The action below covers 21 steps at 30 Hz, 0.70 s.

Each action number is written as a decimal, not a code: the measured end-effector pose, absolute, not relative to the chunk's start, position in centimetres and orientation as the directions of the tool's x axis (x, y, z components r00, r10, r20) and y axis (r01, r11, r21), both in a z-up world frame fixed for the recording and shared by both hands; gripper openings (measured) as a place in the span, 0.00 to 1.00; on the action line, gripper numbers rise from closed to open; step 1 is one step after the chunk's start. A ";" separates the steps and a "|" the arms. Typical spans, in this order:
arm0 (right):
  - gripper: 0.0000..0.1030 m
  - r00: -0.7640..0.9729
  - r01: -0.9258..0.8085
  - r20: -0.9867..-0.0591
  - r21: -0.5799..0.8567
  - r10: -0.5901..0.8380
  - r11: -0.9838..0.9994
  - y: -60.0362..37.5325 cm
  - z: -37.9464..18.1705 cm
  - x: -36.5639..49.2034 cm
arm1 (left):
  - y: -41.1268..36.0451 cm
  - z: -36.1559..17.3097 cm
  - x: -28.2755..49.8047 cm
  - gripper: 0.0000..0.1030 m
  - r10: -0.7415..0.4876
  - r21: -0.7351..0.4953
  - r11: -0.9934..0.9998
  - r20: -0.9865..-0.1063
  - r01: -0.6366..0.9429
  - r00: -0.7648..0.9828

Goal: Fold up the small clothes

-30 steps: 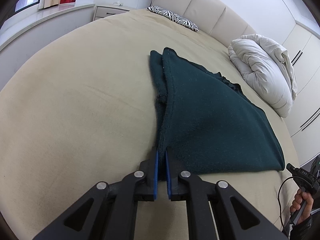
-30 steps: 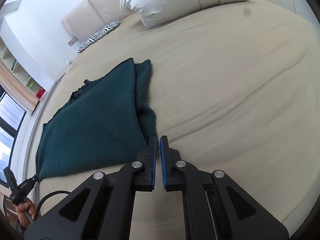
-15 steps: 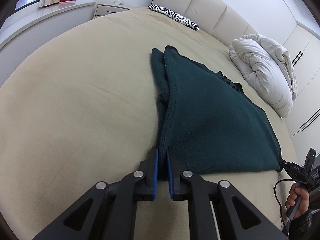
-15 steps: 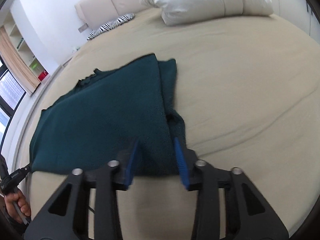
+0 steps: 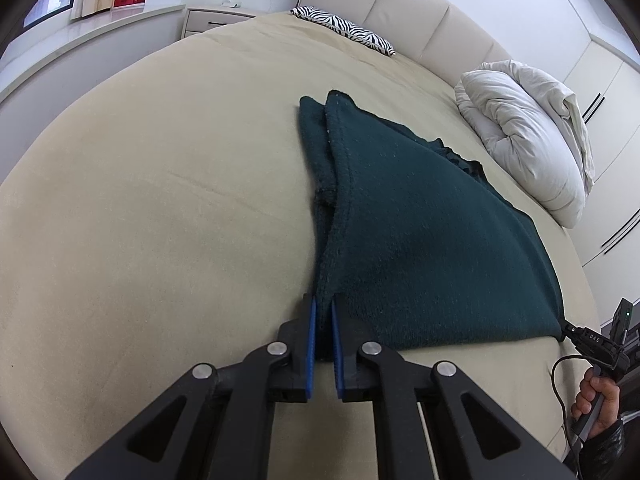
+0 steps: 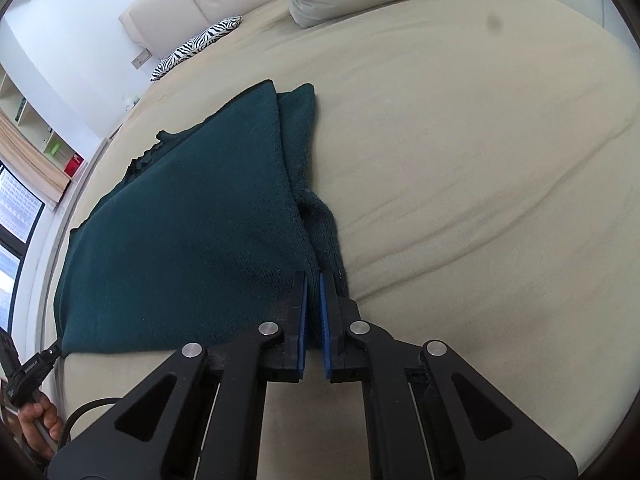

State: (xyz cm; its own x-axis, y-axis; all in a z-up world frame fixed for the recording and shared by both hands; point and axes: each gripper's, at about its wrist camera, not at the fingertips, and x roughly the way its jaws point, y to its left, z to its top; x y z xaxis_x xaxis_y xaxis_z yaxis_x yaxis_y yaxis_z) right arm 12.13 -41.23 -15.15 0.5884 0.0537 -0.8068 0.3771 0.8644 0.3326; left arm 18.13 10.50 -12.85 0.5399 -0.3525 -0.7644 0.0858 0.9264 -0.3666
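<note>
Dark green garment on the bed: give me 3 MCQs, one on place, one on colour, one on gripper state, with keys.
1. Where does the garment lie?
A. on the beige bed
B. on the white duvet
C. on the nightstand

2. What pattern has the small pillow near the headboard?
A. plain red
B. black and white stripes
C. blue dots

3. How is the left gripper?
A. wide open above the bed
B. shut on nothing
C. shut on the garment's near corner

Key:
1 A, it lies flat on the beige sheet.
2 B, zebra stripes show in both views.
3 C, green cloth sits between its blue pads; the right gripper pinches the other corner.
</note>
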 end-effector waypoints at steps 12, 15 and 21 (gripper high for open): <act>0.06 0.588 0.370 -0.806 0.342 0.067 0.864 -41.3 -15.5 12.1 | 11.2 -12.5 18.0 0.14 -0.375 -0.403 0.913 -0.760 0.068 0.530; 0.19 0.595 0.393 -0.801 0.355 0.059 0.848 -42.0 -14.6 11.6 | 11.4 -10.6 17.2 0.15 -0.339 -0.373 0.926 -0.751 0.060 0.566; 0.42 0.736 0.358 -0.677 0.426 0.029 0.831 -41.3 -9.0 11.7 | 8.4 -5.3 18.7 0.15 -0.324 -0.313 0.939 -0.663 0.143 0.675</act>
